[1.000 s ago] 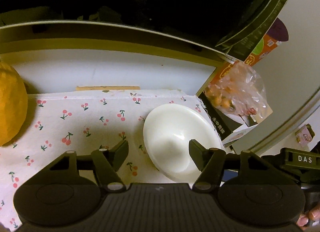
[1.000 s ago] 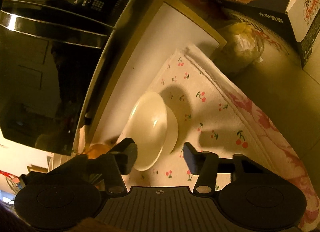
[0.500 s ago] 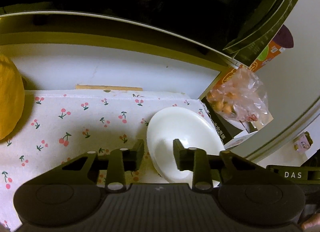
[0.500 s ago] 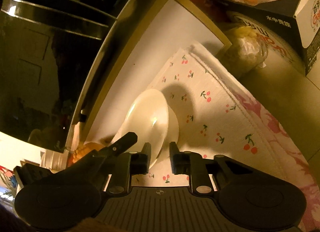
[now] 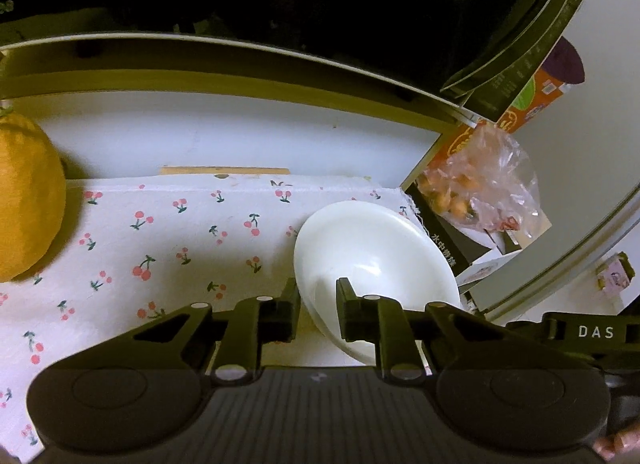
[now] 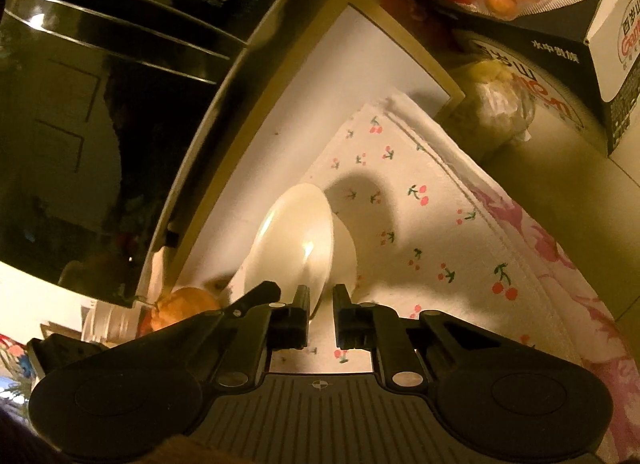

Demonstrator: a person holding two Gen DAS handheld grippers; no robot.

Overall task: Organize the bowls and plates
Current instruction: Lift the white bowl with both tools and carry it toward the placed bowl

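Both tools pinch one white bowl: the left tool is closing on its near rim, the right tool is clamped on the opposite rim, beside the orange fruit.

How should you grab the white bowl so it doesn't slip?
By its thin rim. The white bowl is tipped up on the cherry cloth, so its edge is free to pinch, one finger inside and one outside. The left gripper is closing on the near edge, and the right gripper pinches the rim too. The smooth round wall gives nothing to hold.
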